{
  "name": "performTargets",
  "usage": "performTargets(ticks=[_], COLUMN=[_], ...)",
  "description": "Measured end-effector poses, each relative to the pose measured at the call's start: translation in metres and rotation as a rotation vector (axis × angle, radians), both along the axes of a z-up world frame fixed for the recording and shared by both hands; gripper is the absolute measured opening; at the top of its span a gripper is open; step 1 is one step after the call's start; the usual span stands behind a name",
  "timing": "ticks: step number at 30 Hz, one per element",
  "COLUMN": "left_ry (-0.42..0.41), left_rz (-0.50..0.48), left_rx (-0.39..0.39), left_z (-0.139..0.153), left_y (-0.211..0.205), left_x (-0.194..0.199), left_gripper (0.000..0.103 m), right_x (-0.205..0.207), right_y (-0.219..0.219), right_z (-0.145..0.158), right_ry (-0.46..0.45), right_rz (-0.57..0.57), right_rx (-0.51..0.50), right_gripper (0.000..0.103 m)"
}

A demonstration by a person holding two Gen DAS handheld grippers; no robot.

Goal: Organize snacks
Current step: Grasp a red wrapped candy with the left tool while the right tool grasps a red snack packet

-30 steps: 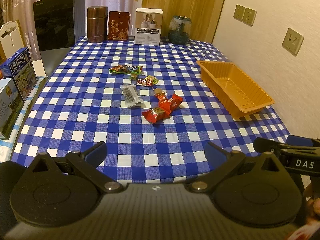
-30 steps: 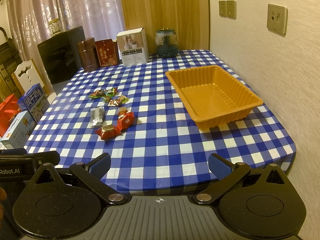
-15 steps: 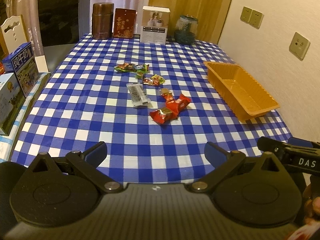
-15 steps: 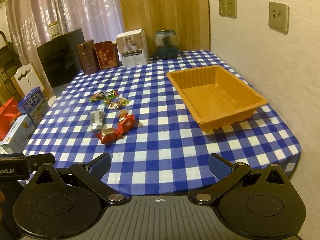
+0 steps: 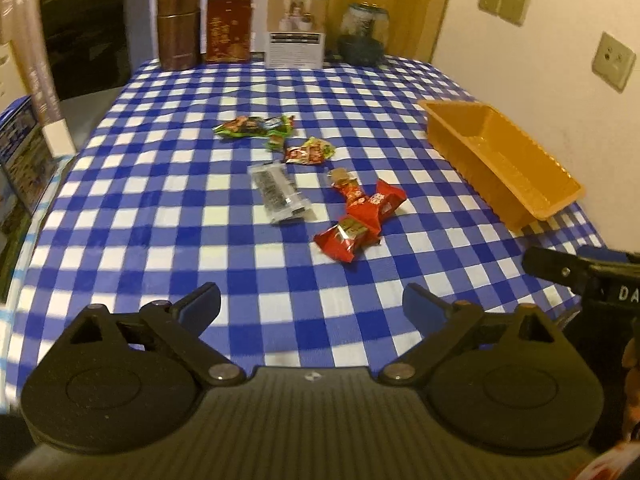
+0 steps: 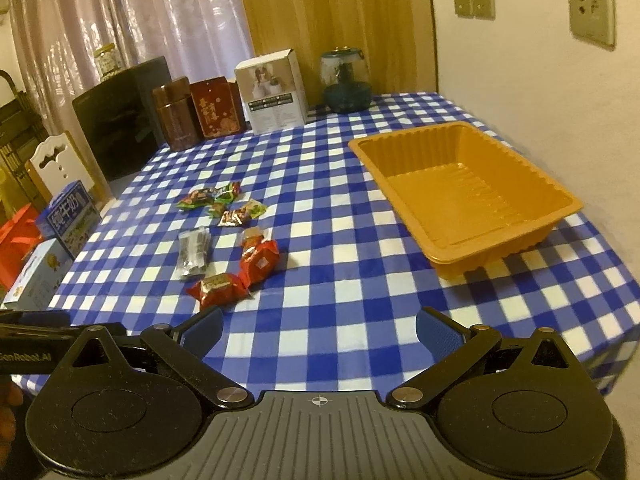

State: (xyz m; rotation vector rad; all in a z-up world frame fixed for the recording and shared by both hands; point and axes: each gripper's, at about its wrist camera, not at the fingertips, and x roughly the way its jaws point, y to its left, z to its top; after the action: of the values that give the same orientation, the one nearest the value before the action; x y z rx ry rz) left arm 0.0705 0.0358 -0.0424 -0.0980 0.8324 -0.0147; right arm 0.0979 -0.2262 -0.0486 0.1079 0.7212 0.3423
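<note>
Several wrapped snacks lie mid-table on the blue checked cloth: red packets [image 5: 360, 216] [image 6: 240, 272], a clear packet with dark contents [image 5: 280, 192] [image 6: 194, 252], and green and red wrappers [image 5: 252, 126] [image 6: 208, 198] further back. An empty orange tray [image 5: 504, 160] [image 6: 472, 192] stands at the right. My left gripper [image 5: 312, 306] hovers over the near table edge, its jaws wide but closing, nothing between them. My right gripper [image 6: 318, 326] is open and empty, short of the red packets and the tray.
Along the back edge stand a brown canister [image 5: 178, 28], a dark red box [image 5: 229, 29], a white box [image 5: 297, 28] and a glass jar [image 5: 362, 38]. Cartons [image 6: 68, 216] sit left of the table. A wall [image 6: 540, 60] runs along the right.
Both grippers have moved forward and down toward the table, so snacks and tray look larger and nearer. The left jaws have narrowed slightly. Nothing on the table has moved.
</note>
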Motion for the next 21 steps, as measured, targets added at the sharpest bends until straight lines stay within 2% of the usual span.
performTargets(ticks=[2,6,14,21], left_ry=[-0.001,0.007,0.002,0.001], left_rz=[-0.035,-0.08,-0.198,-0.288], left_rx=[0.002,0.004,0.018,0.06], left_z=[-0.006,-0.021,-0.047,-0.065], left_y=[-0.001,-0.001,-0.003,-0.009], left_x=[0.01,0.032,0.07,0.097], left_gripper=[0.093,0.088,0.077,0.066], right_x=[0.009,0.03,0.063,0.082], right_y=[0.003,0.009,0.016,0.02], right_z=[-0.005,-0.019,-0.04,-0.057], right_ry=[0.005,0.037,0.069,0.095], right_rz=[0.005,0.02,0.034,0.039], right_rx=[0.006,0.03,0.046,0.055], right_gripper=[0.101,0.088,0.082,0.077])
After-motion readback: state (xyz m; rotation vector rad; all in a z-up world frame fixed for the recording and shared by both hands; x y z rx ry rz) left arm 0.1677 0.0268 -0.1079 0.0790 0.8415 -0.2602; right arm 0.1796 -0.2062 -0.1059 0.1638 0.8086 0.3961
